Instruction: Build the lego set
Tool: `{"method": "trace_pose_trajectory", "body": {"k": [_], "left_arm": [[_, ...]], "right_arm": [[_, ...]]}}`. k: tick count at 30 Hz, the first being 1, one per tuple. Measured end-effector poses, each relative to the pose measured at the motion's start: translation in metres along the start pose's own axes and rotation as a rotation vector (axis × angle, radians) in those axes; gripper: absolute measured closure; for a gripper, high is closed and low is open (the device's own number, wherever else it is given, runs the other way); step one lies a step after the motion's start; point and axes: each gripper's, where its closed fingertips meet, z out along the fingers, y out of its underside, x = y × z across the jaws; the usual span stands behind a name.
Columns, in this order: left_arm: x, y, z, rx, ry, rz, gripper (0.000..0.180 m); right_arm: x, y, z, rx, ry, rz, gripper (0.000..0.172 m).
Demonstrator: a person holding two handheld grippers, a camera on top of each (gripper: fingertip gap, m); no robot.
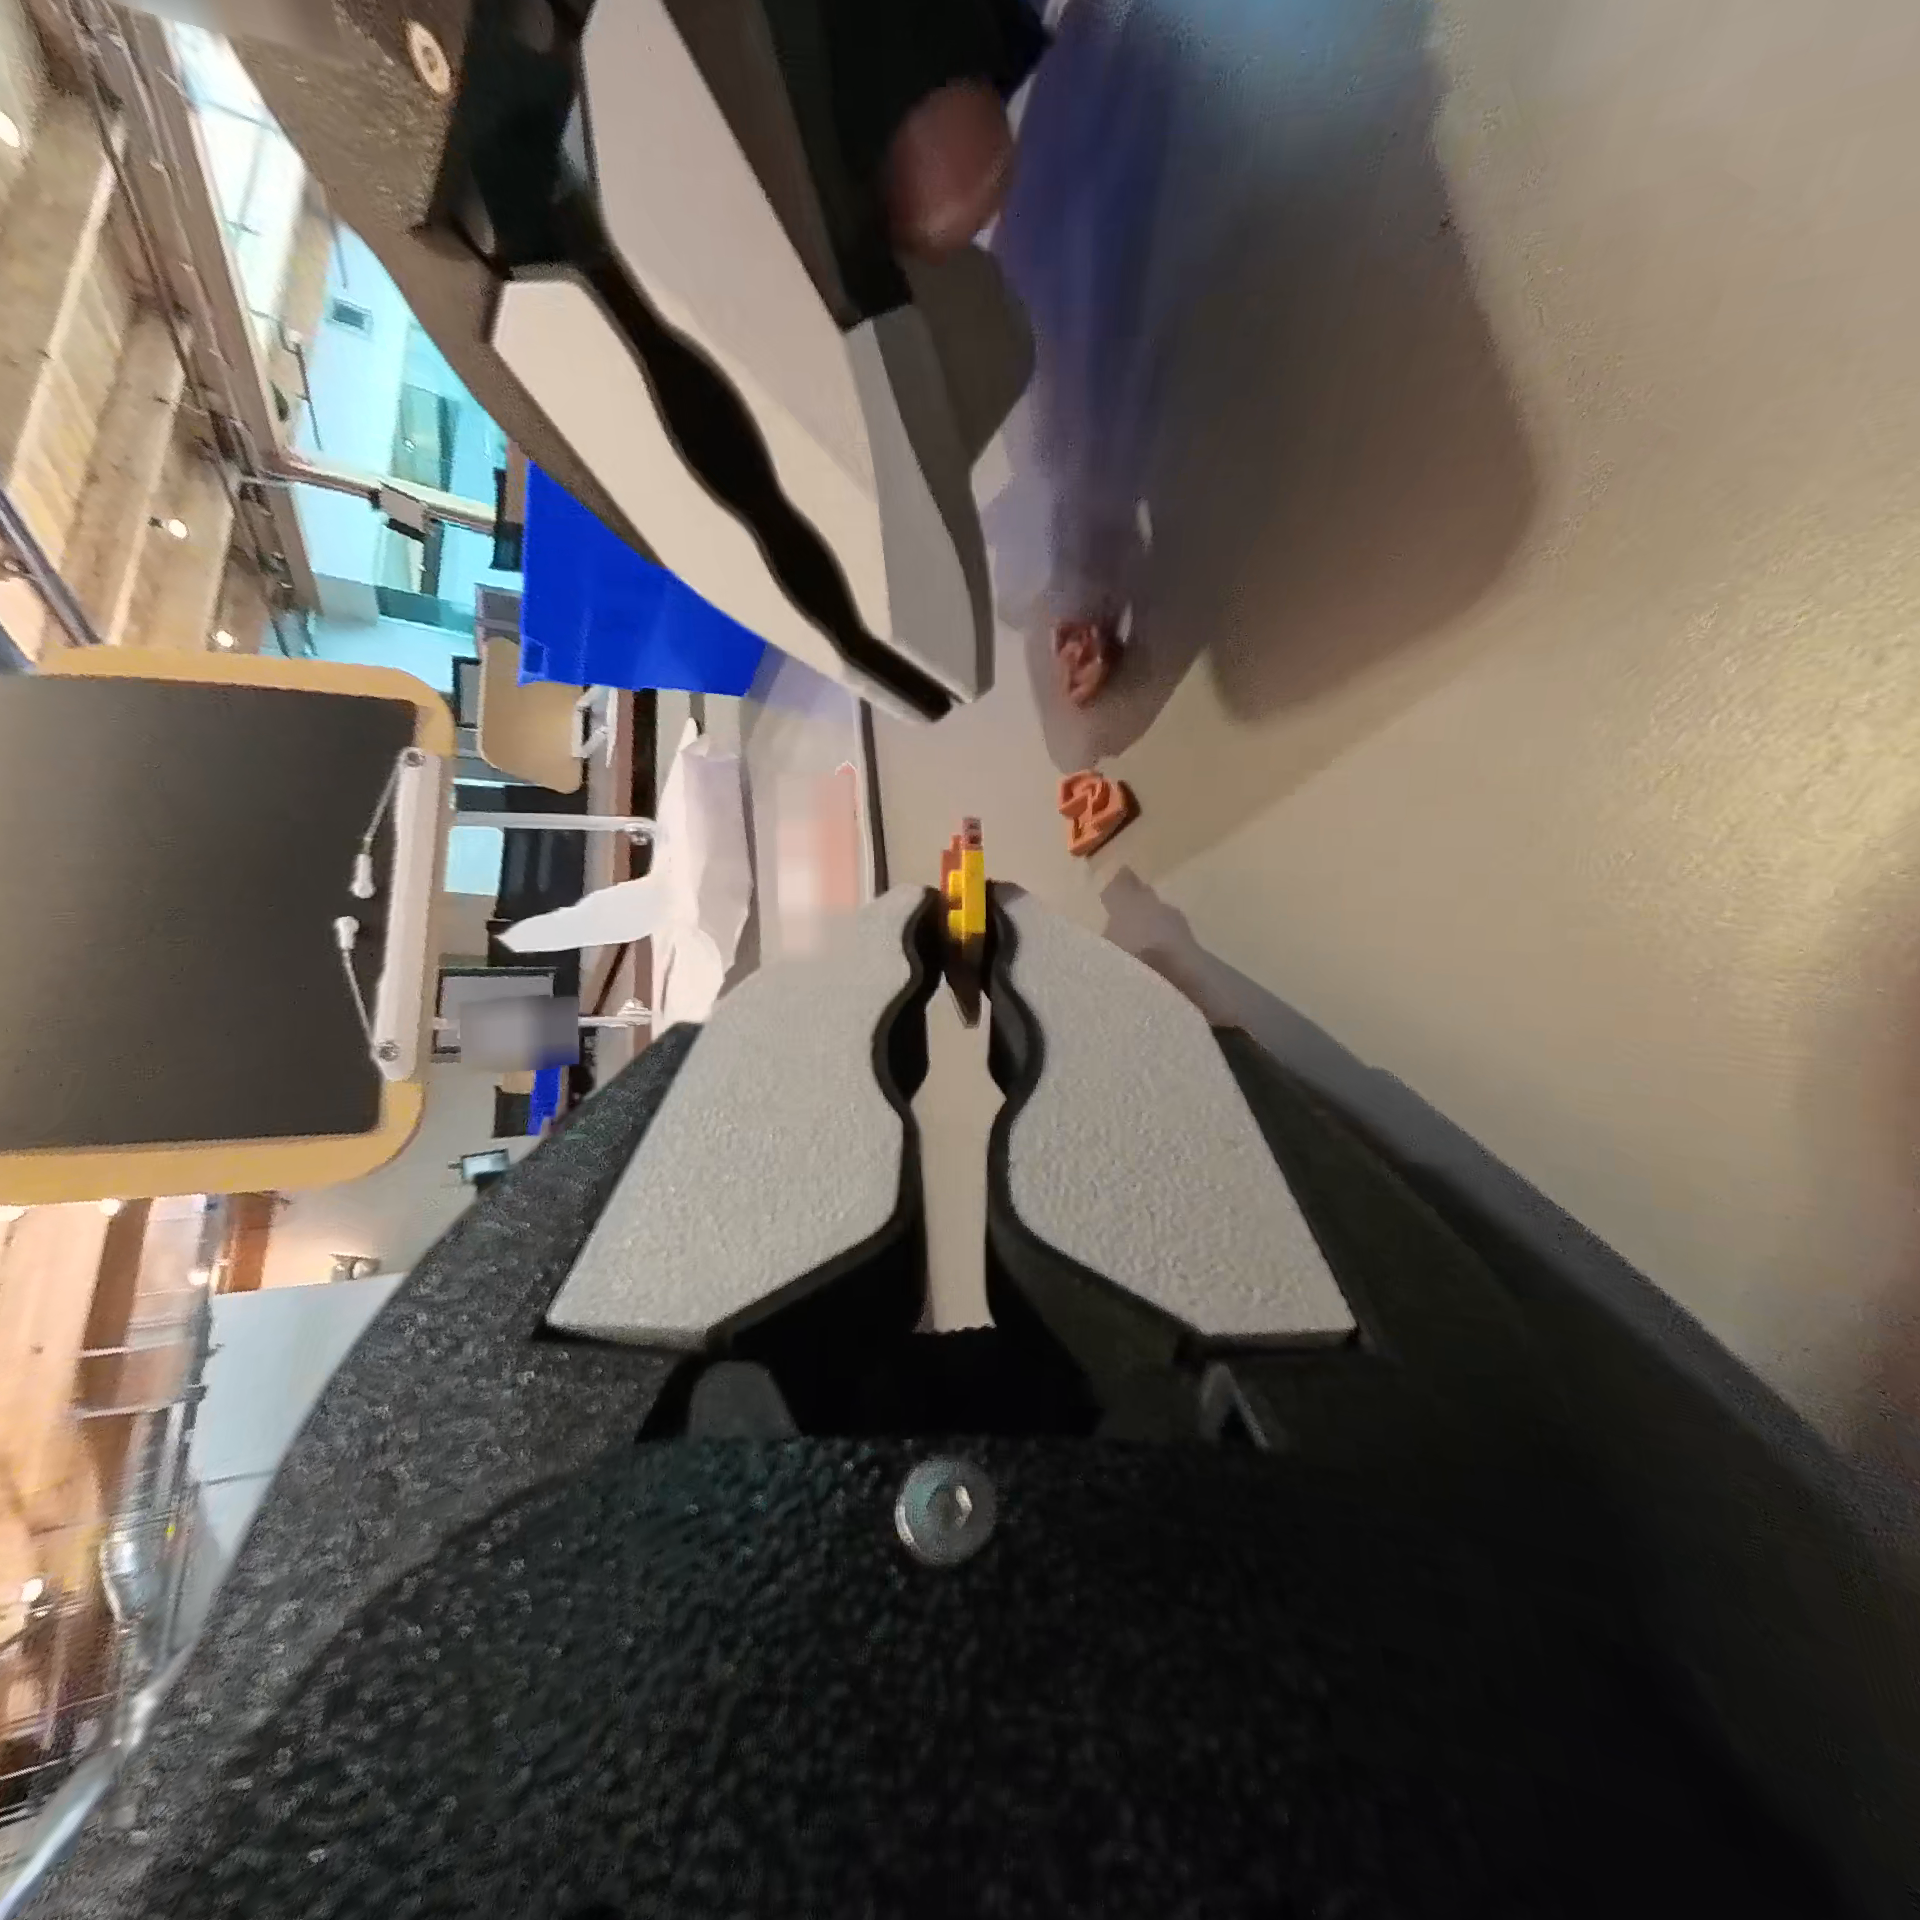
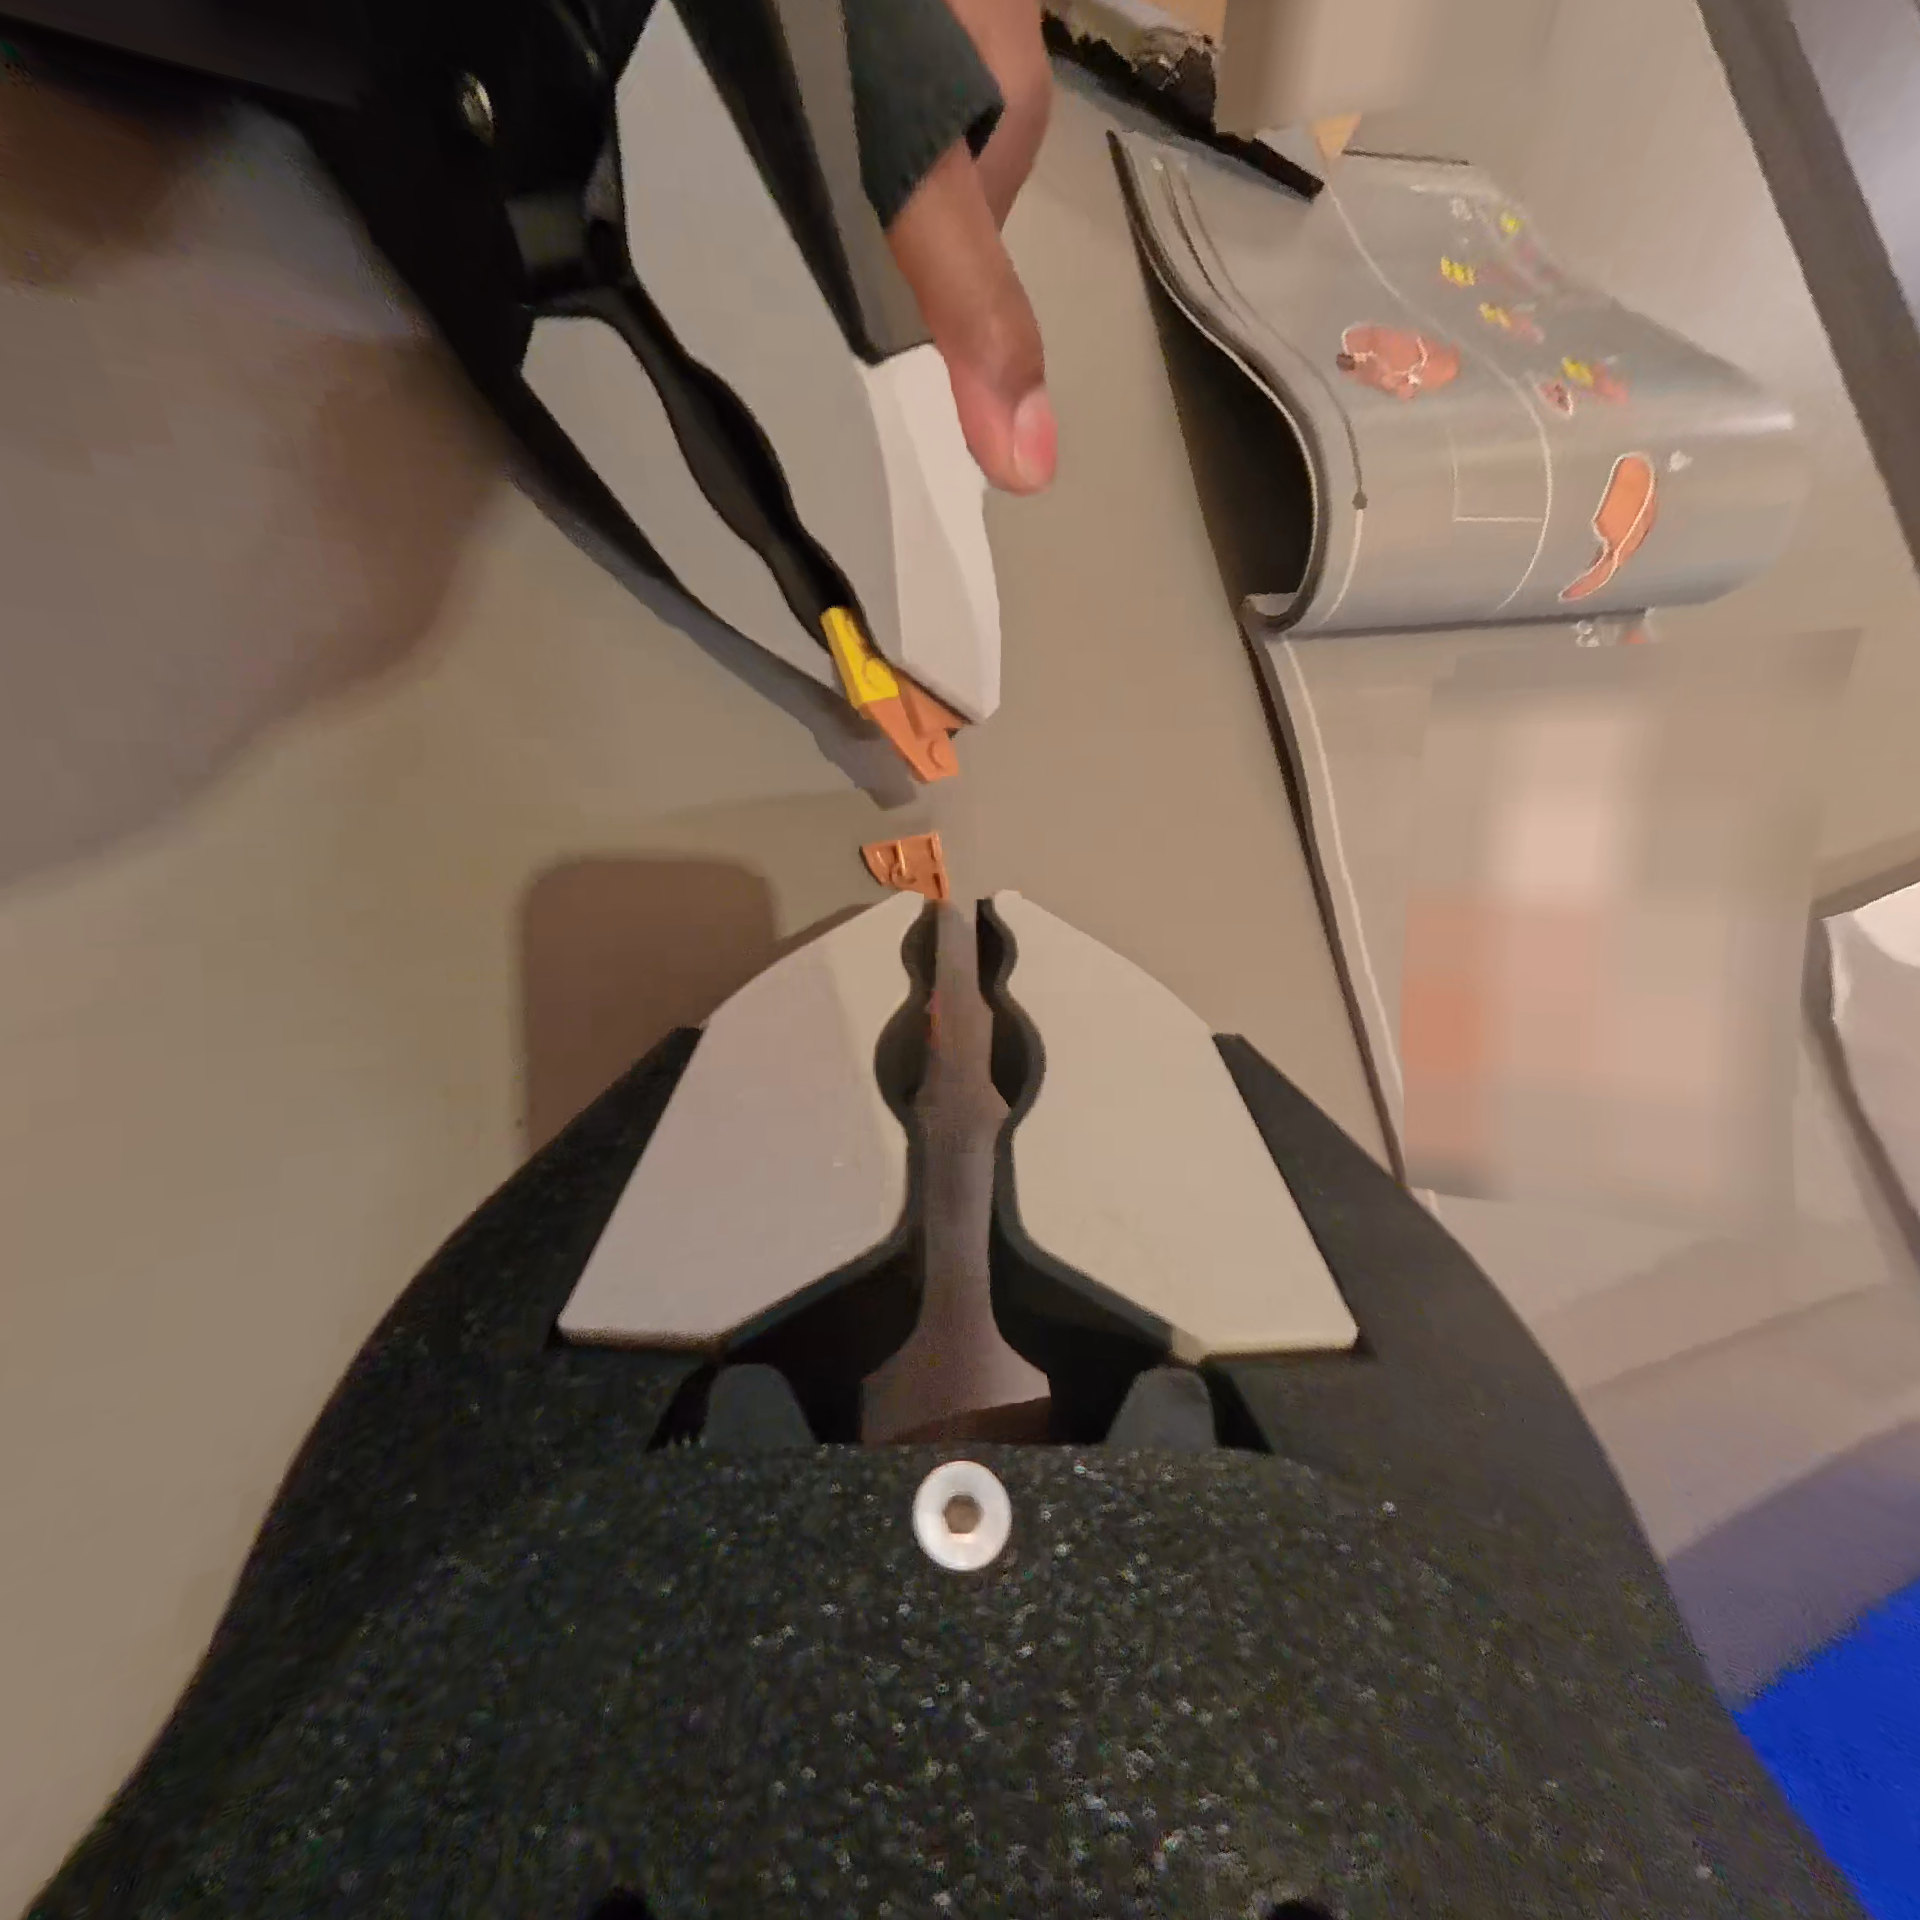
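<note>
Brick stack: a small yellow-and-orange toy brick piece (image 1: 966, 883) sits pinched between the fingertips of the left gripper (image 1: 961, 914), yellow part at the pads, orange part jutting past them; in the right wrist view the same piece (image 2: 899, 707) hangs above the table.
Loose brick: a flat orange wedge plate (image 2: 907, 864) lies on the table, just ahead of the right gripper (image 2: 961, 909).
Right gripper jaws: narrowly parted with only table surface showing between them; the plate's corner is at the left fingertip, contact unclear.
Left gripper jaws: closed on the brick piece, both pads against it.
Hand: a person's fingers (image 2: 997, 343) reach down beside the left gripper.
Surface: a plain beige-grey tabletop (image 2: 312, 727), matte, with soft shadows.
Mat: a grey sheet (image 2: 1507, 436) printed with brick pictures and white lines, curled up at its near edge, lies on the table to the right.
Room: chairs with black seats and pale wood rims (image 1: 208, 914), a blue panel (image 1: 623, 613), white paper or cloth (image 1: 696, 852), and bright windows (image 1: 395, 353) lie beyond the table edge.
</note>
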Motion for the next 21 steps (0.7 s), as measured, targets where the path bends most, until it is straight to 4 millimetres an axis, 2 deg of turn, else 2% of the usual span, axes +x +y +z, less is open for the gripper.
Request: {"method": "trace_pose_trajectory", "body": {"k": [7,16,21], "left_arm": [[0.000,0.001,-0.001,-0.011,0.016,-0.029,0.174],[0.010,0.001,0.001,-0.015,0.079,-0.041,0.174],[0.016,0.001,-0.002,-0.006,0.151,-0.131,0.174]], "right_arm": [[-0.002,0.004,0.019,-0.040,-0.063,0.085,0.152],[-0.008,0.007,0.027,-0.110,-0.090,0.069,0.158],[-0.010,0.006,0.026,-0.100,-0.066,-0.012,0.158]]}}
